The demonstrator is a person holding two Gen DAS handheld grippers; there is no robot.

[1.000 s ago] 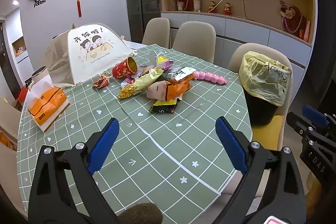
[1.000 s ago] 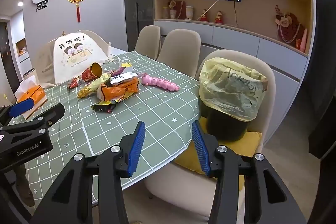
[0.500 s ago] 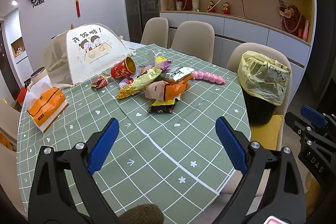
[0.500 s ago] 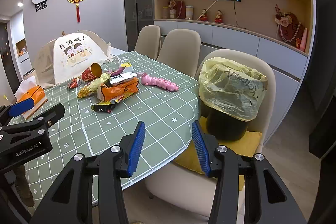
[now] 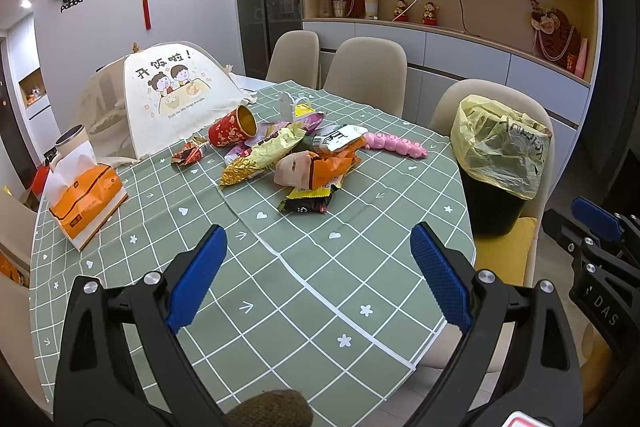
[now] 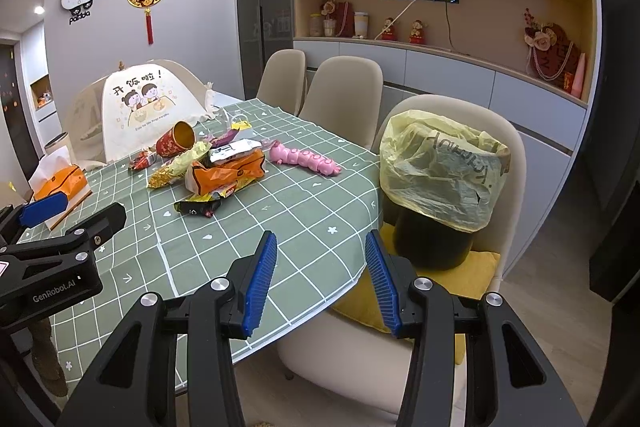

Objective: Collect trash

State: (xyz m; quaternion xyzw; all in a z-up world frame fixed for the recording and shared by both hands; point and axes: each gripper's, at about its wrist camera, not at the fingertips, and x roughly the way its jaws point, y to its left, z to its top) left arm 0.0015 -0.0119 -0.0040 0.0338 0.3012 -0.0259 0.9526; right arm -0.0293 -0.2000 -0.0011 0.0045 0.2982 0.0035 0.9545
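Note:
A pile of trash lies mid-table: an orange wrapper (image 5: 328, 167), a gold snack bag (image 5: 260, 157), a black wrapper (image 5: 306, 205), a red paper cup (image 5: 232, 129) on its side and a pink segmented toy (image 5: 394, 145). The pile also shows in the right wrist view, with the orange wrapper (image 6: 228, 173) and black wrapper (image 6: 198, 207). A black bin lined with a yellow bag (image 5: 500, 151) stands on a chair right of the table (image 6: 440, 167). My left gripper (image 5: 318, 279) is open and empty above the near table. My right gripper (image 6: 320, 273) is open and empty at the table's edge.
The table wears a green checked cloth (image 5: 280, 307). An orange tissue box (image 5: 86, 199) sits at the left. A white mesh food cover (image 5: 176, 95) stands at the back. Beige chairs (image 5: 364, 67) line the far side. A yellow cushion (image 6: 472, 275) lies under the bin.
The left gripper has drifted slightly, shifting the scene a little left in its view. Both grippers stay open and empty.

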